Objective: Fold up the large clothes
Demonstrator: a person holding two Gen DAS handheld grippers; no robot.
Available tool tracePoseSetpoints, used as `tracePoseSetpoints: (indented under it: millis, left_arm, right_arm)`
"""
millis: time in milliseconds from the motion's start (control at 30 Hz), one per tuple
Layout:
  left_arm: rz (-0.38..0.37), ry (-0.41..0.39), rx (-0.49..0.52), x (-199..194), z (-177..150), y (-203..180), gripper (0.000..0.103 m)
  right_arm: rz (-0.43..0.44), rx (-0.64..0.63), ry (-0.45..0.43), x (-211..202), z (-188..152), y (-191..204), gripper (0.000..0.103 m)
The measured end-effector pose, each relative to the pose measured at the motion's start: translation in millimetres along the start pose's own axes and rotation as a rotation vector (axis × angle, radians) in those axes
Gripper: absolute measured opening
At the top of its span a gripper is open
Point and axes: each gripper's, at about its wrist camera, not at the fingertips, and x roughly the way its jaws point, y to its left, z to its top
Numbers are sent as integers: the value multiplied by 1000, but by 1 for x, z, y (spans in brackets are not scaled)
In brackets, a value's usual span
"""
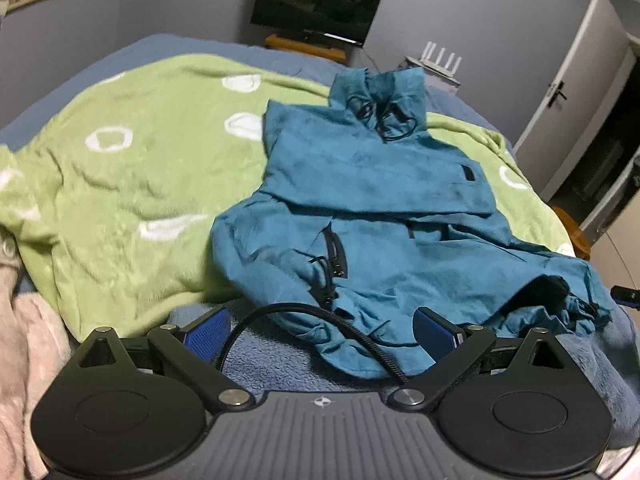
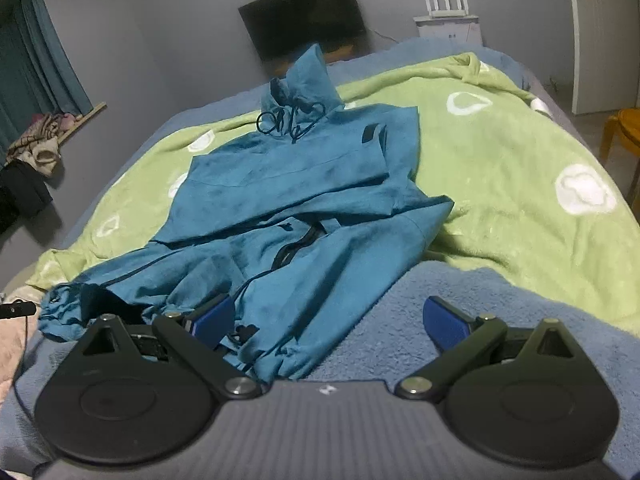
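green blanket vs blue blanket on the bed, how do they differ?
The green blanket carries white ring shapes; the blue blanket is plain. The green blanket covers the middle of the bed and lies rumpled; the blue blanket shows along the near edge, flatter, with a looped, towel-like pile. The teal jacket rests mostly on the green blanket, while its hem reaches onto the blue one. Both are soft bedding under the jacket.

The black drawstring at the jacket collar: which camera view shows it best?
The right wrist view: the drawstring loops clearly against the teal jacket. In the left wrist view it appears smaller and more tangled.
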Motion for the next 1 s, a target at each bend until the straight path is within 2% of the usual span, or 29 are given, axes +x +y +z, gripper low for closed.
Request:
tracePoseSetpoints:
  millis: [167, 233, 267, 333, 367, 400, 467, 600, 767, 1000]
  left_arm:
    - [-30, 37, -74, 28, 5, 9, 90]
    - [-31, 37, -80, 38, 7, 10, 84]
    - [-33, 35, -80, 40, 8, 10, 80]
    - [-42, 36, -82, 44, 11, 12, 57]
    - [-38, 37, -85, 47, 13, 14, 50]
    - [-52, 39, -95, 49, 15, 15, 47]
    - [-84, 32, -120, 52, 21, 20, 38]
    - [-92, 8, -128, 55, 38, 20, 32]
    - [-129, -43, -183, 58, 71, 24, 27]
    - [-176, -115, -197, 91, 143, 23, 26]
  right_arm:
    - [43, 13, 0, 15, 8, 3, 101]
    - [34, 2, 14, 23, 11, 5, 96]
    - [31, -2, 13, 25, 13, 7, 90]
    - [43, 8, 17, 31, 16, 6, 76]
    - [44, 17, 20, 34, 17, 4, 66]
    - [48, 27, 15, 38, 19, 2, 53]
    - [55, 44, 20, 45, 22, -2, 34]
    - [94, 85, -11, 52, 33, -8, 18]
    - [120, 139, -90, 54, 57, -18, 11]
    - [155, 237, -185, 75, 107, -35, 10]
